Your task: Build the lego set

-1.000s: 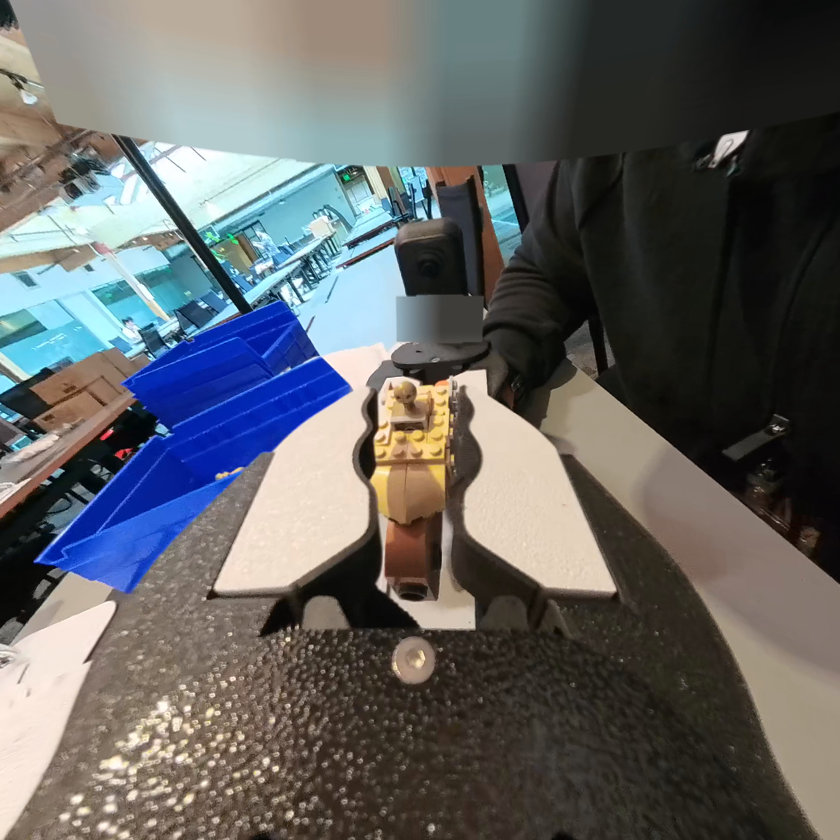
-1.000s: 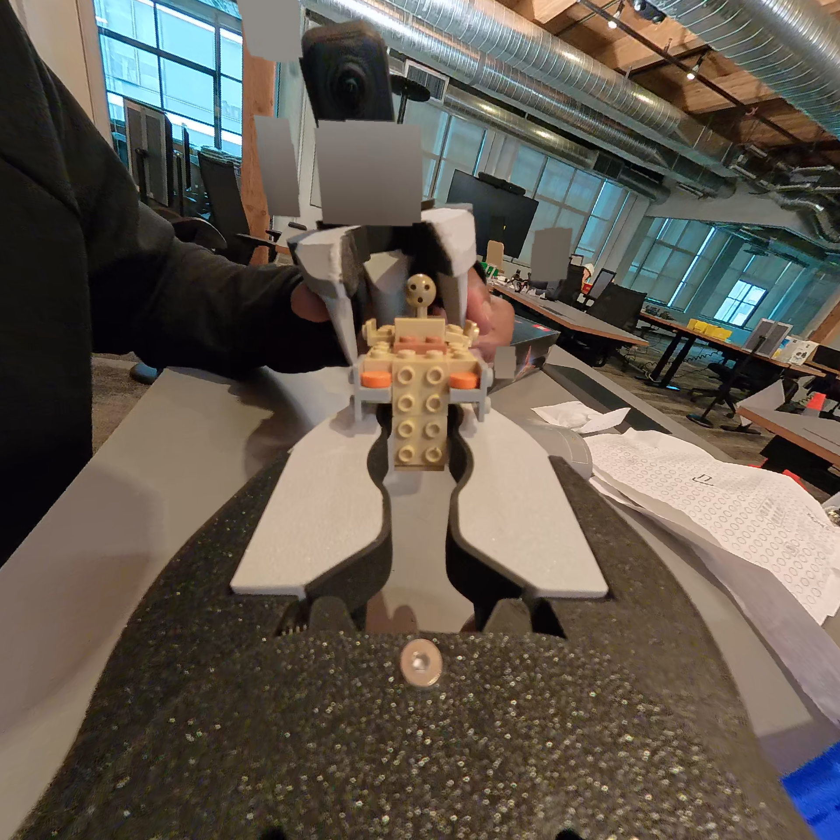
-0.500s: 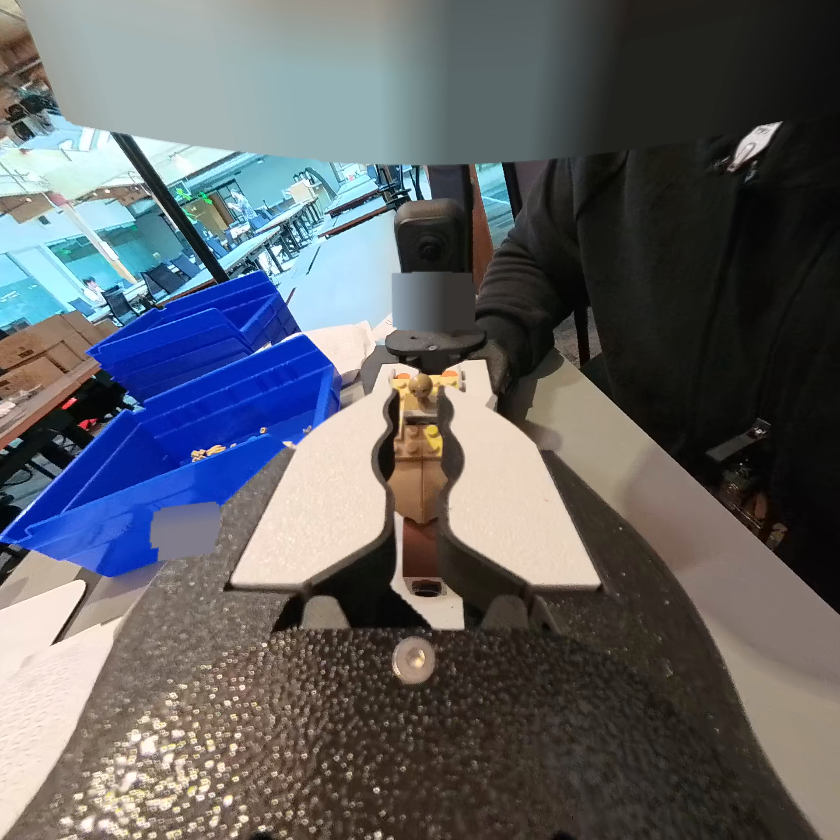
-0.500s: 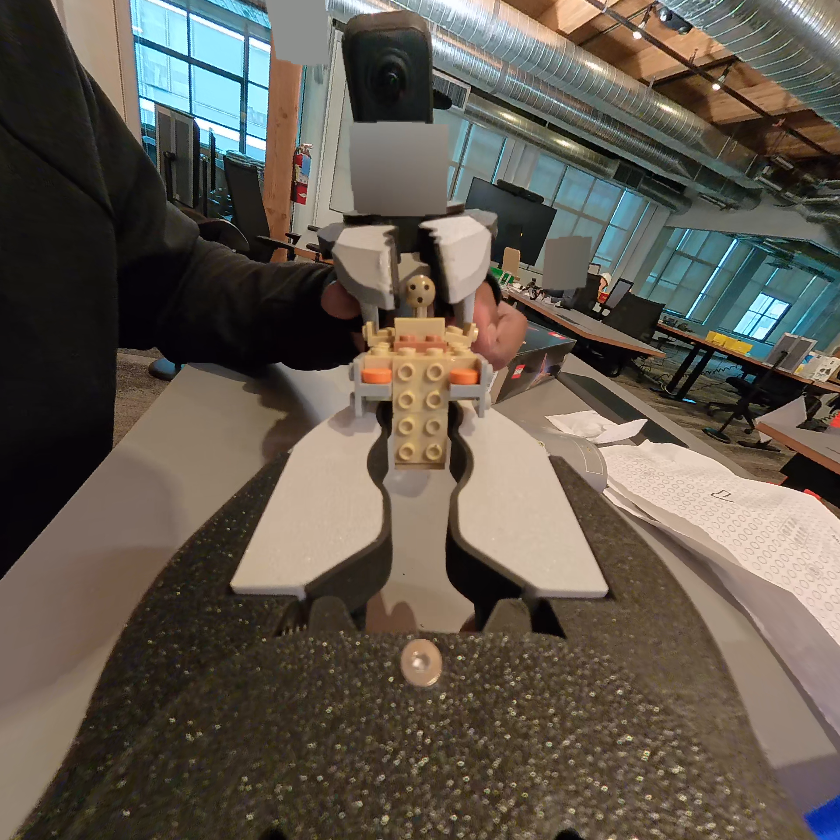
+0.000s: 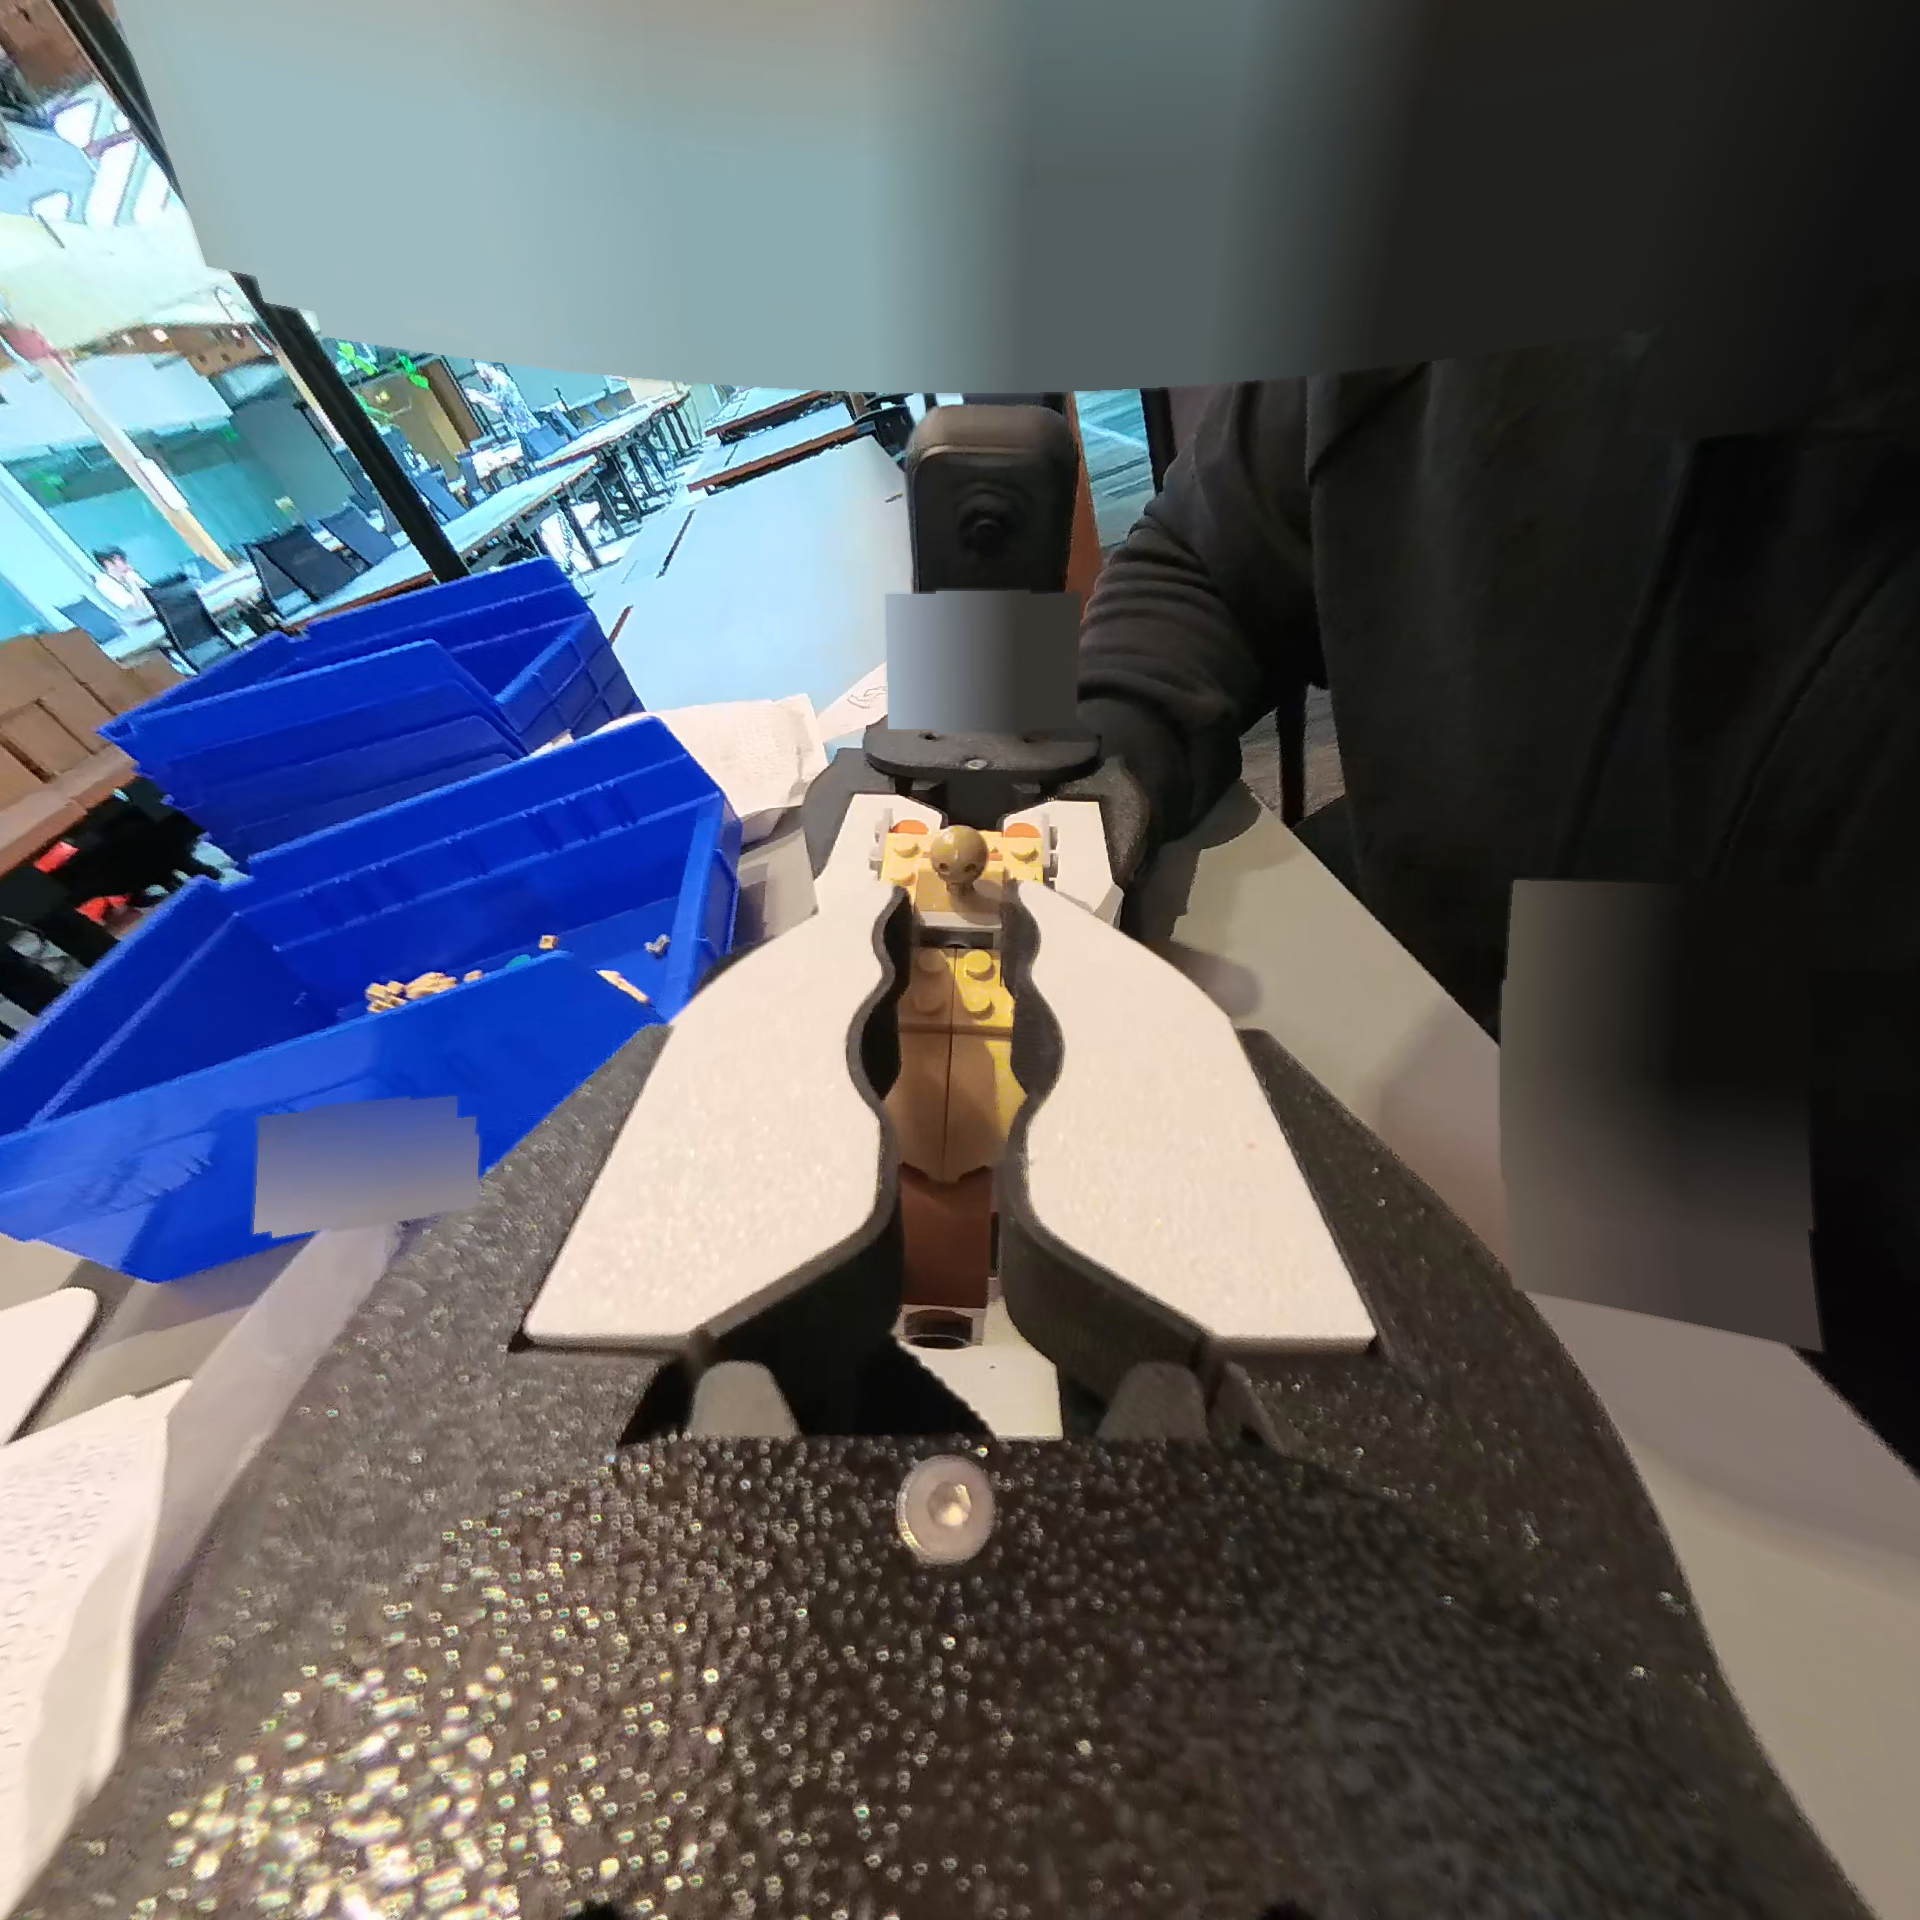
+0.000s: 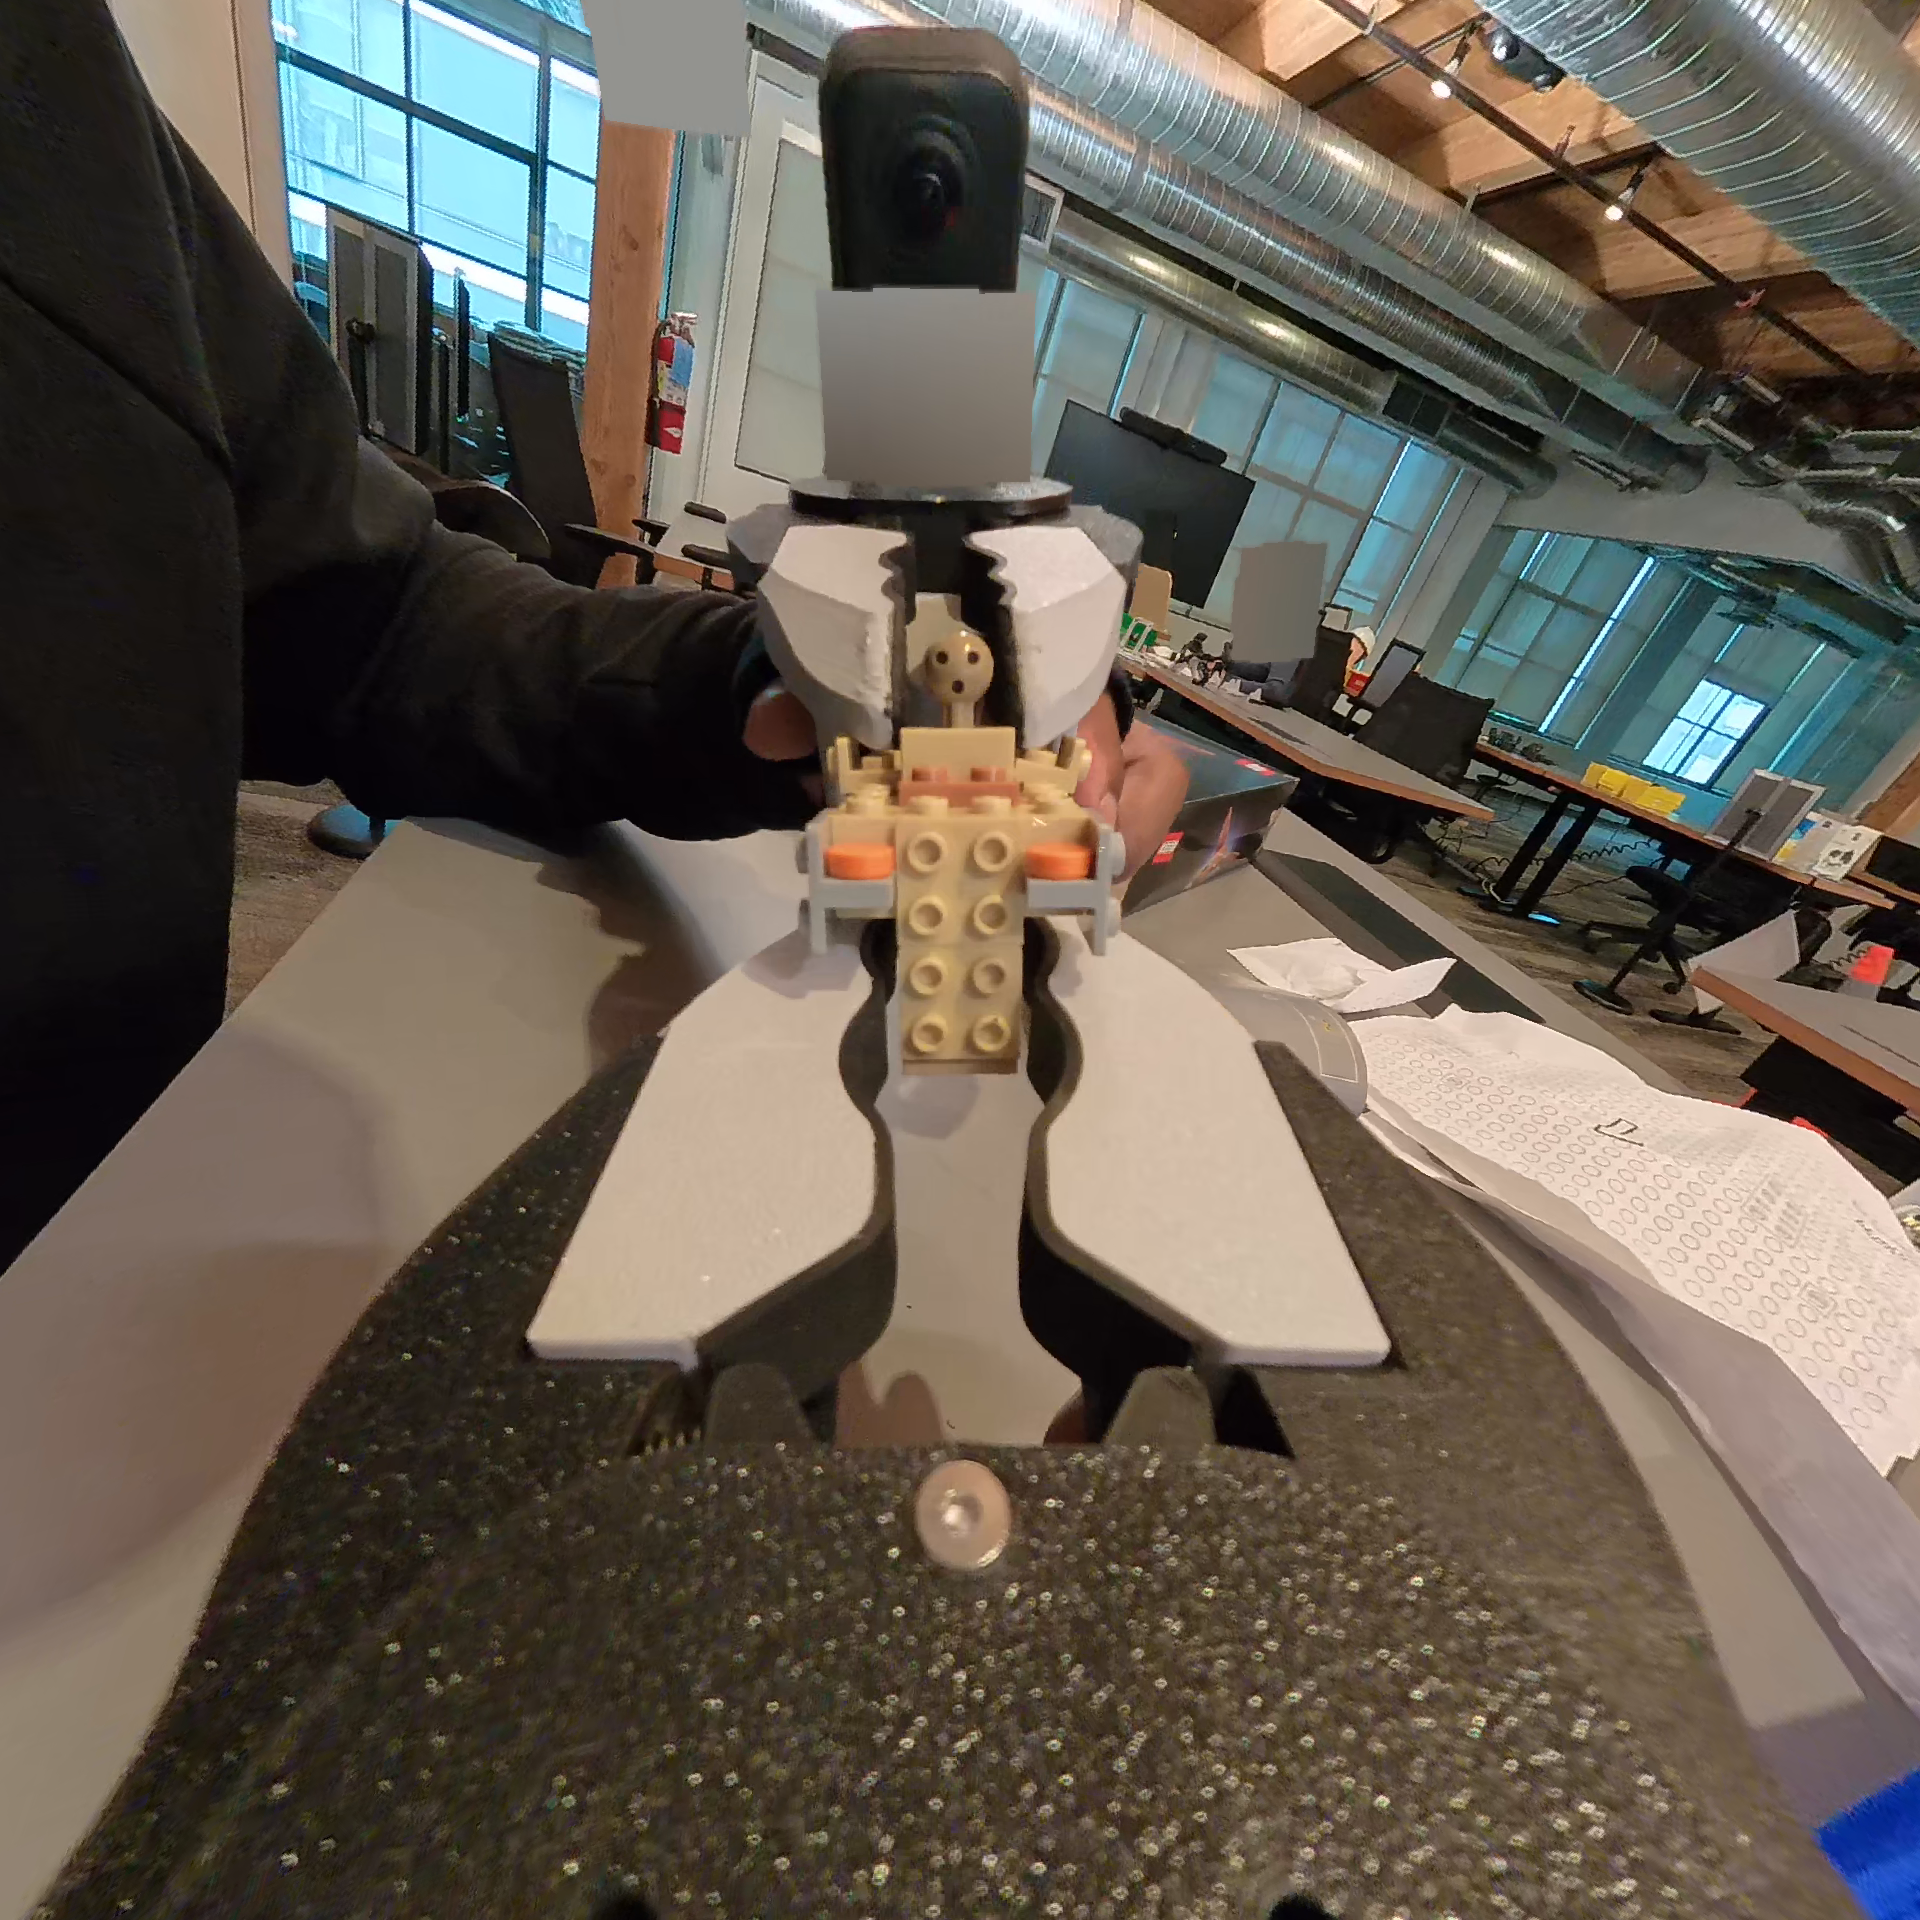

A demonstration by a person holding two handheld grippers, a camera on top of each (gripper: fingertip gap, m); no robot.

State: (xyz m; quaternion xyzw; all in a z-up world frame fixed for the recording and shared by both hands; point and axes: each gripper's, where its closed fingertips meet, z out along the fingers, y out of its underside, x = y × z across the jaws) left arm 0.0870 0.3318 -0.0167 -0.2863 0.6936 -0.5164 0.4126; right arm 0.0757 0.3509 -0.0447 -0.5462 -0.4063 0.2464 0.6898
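Tan bricks of the model (image 6: 961,883) are hanging above the table (image 6: 312,1143), and I am gripping them from both ends: right gripper (image 6: 961,935) clenched on the studded plate, left gripper (image 5: 951,925) clenched on the body. I am judging a straight, level push best, minding the ball-topped pin (image 6: 958,670).

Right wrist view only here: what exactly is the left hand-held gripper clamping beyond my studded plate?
Observer: The left hand-held gripper is shut on a tan curved block, with a dark brown piece behind it between the fingers.
Operator: Fine. Any spare parts for my studded plate?
Observer: Yes, a blue bin to that gripper's left holds loose small tan pieces.
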